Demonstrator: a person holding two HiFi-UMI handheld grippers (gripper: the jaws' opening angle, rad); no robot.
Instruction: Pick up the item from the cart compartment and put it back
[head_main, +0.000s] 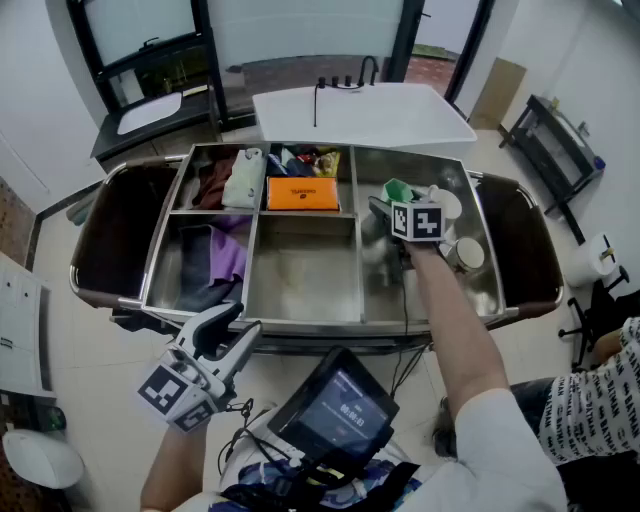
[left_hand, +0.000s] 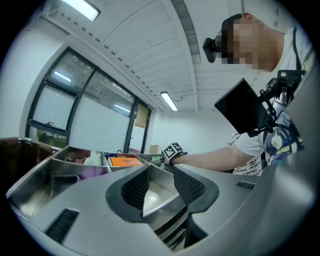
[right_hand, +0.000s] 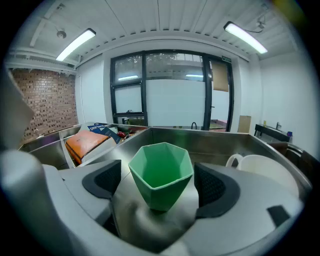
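Green faceted cup (right_hand: 161, 172), upright

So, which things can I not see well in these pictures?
- Right gripper view: the body of the right claw hides the lower part of the white mug.
- Head view: the claw's marker cube covers part of the green cup, so contact cannot be judged there.
- Head view: the print on the orange pack is too small to read.
- Head view: the text on the screen is too small.

Pale tiled floor (head_main: 60, 330), dark-framed windows (right_hand: 160, 90) — ceiling strip lights (right_hand: 245, 37) on.
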